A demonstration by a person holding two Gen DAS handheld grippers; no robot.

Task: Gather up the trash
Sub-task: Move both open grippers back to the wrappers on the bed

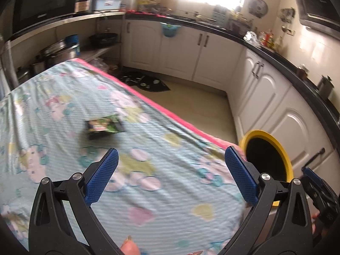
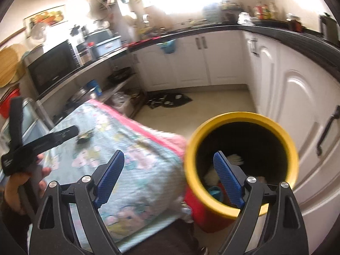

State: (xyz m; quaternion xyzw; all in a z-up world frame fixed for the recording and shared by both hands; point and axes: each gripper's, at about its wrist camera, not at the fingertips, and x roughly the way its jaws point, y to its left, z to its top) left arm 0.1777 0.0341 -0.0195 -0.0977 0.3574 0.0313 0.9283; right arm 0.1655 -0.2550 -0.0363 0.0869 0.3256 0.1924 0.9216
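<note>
Trash: one dark green wrapper (image 1: 103, 126) flat on the patterned tablecloth (image 1: 148, 170), well ahead of the left gripper (image 1: 171, 161), whose blue pads (image 1: 102, 176) stand wide apart, empty. More scraps (white and blue, blurred) inside the yellow-rimmed bin (image 2: 242, 119) just beside the table's corner. Right gripper (image 2: 169, 167) above that corner and bin rim, spread wide, holding nothing.

Floral tablecloth (image 1: 148, 170), white cabinets (image 1: 212, 48), perhaps a microwave (image 1: 42, 6).
</note>
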